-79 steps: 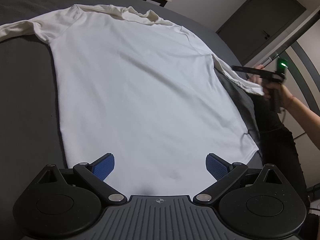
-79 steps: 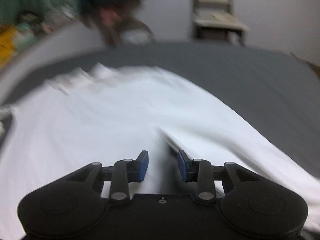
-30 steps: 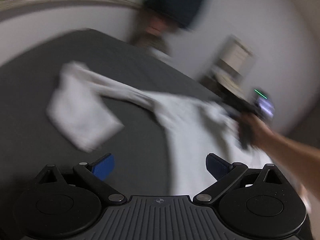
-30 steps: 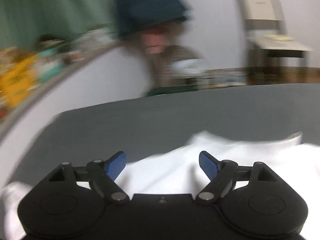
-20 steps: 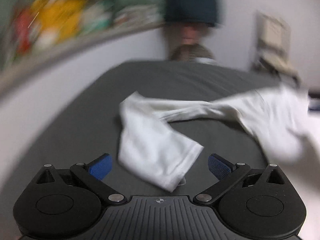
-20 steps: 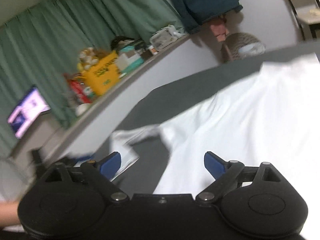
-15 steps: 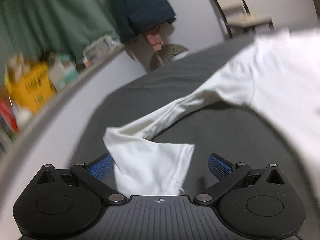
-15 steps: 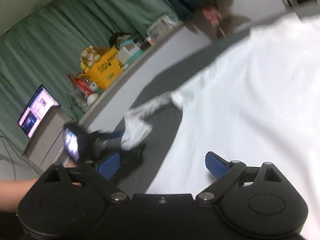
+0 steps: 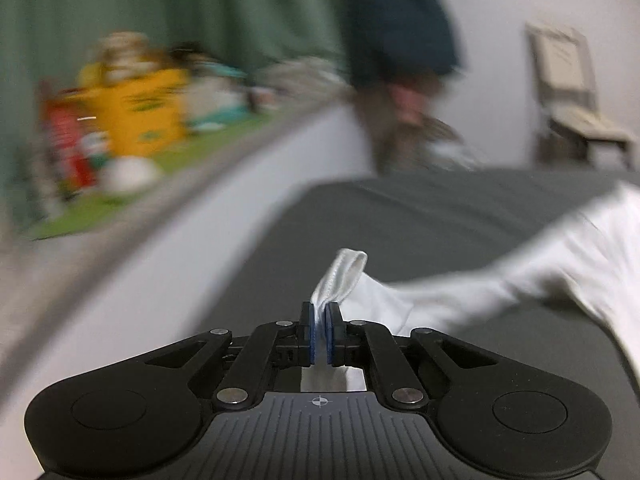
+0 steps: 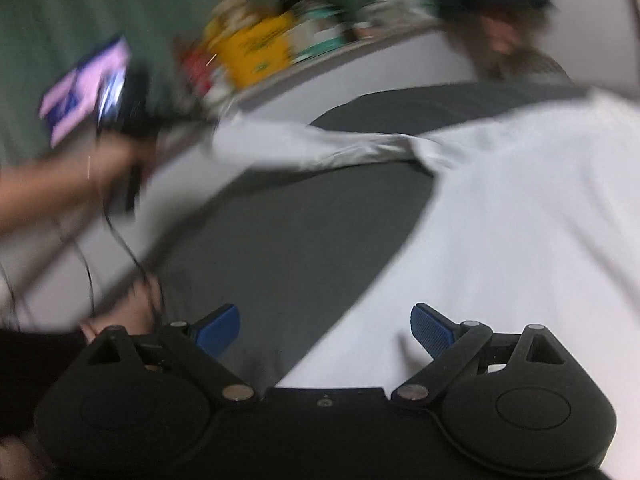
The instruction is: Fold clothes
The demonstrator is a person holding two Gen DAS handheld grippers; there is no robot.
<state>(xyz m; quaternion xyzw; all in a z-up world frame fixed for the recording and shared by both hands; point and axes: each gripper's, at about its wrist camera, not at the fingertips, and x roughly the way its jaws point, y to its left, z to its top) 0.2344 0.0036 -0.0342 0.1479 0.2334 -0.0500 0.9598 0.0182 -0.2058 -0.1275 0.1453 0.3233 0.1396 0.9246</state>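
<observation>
A white long-sleeved shirt lies spread on a dark grey bed. My left gripper is shut on the cuff of the shirt's sleeve, which is lifted off the bed and stretches right toward the shirt's body. In the right wrist view the raised sleeve runs left to my left hand and its gripper. My right gripper is open and empty, low over the shirt's side edge.
A grey wall ledge along the bed's far side carries a yellow box and other clutter before green curtains. A dark garment hangs on the wall. A chair stands at the far right.
My left gripper has closed on the sleeve cuff and lifted it off the bed. My right gripper stays open and has dropped lower over the shirt's side edge.
</observation>
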